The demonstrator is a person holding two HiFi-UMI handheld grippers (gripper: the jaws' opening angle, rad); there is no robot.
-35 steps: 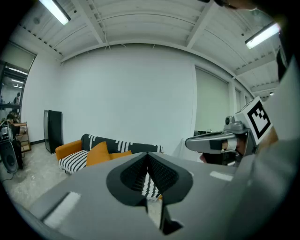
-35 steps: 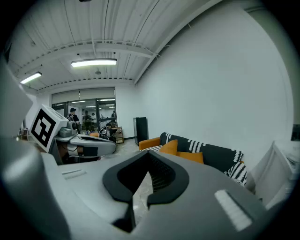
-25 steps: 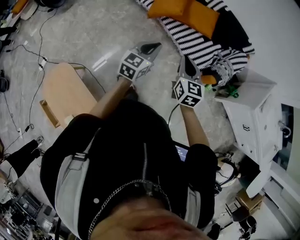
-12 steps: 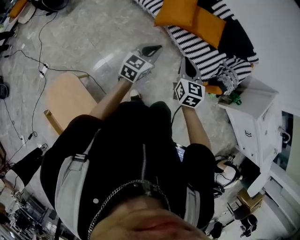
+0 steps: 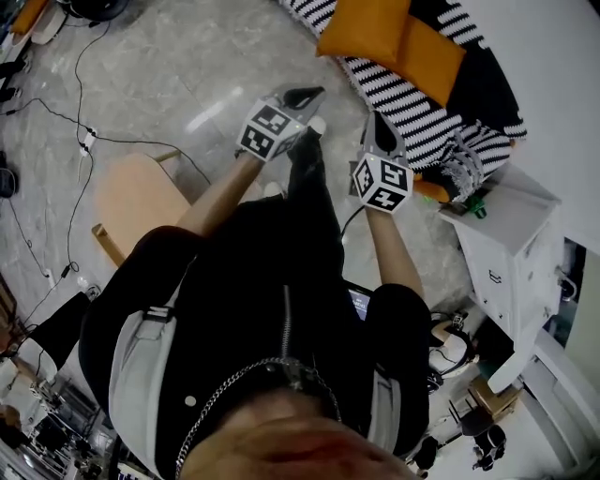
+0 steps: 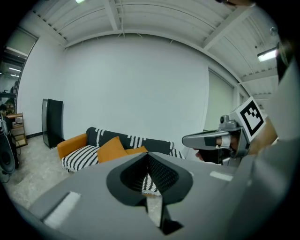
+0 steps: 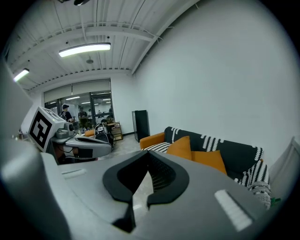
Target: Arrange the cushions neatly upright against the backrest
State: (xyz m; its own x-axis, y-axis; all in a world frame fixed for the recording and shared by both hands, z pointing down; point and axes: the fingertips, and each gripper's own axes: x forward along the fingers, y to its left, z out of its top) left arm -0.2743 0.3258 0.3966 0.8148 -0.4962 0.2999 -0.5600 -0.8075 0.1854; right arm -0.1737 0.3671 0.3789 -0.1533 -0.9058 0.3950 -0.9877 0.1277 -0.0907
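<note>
A black-and-white striped sofa (image 5: 394,84) stands some way ahead of me. Two orange cushions (image 5: 361,28) (image 5: 431,52) rest on its seat side by side. In the right gripper view the nearer cushion (image 7: 180,147) stands tilted and the other cushion (image 7: 211,159) leans low at the dark backrest. The left gripper view shows both cushions (image 6: 111,149) (image 6: 136,150) in front of the backrest. My left gripper (image 5: 305,96) and right gripper (image 5: 375,127) hang in the air over the floor, short of the sofa. Both are shut and hold nothing.
A light wooden chair (image 5: 136,202) stands at my left. A white cabinet (image 5: 511,234) with a green thing (image 5: 473,206) on it sits right of the sofa. Cables (image 5: 84,131) trail over the floor. A tall black box (image 6: 52,122) stands beyond the sofa's orange end.
The person has stepped toward the sofa, and a dark leg has swung forward between the grippers. The sofa and cushions have shifted slightly in view. Both grippers stay shut.
</note>
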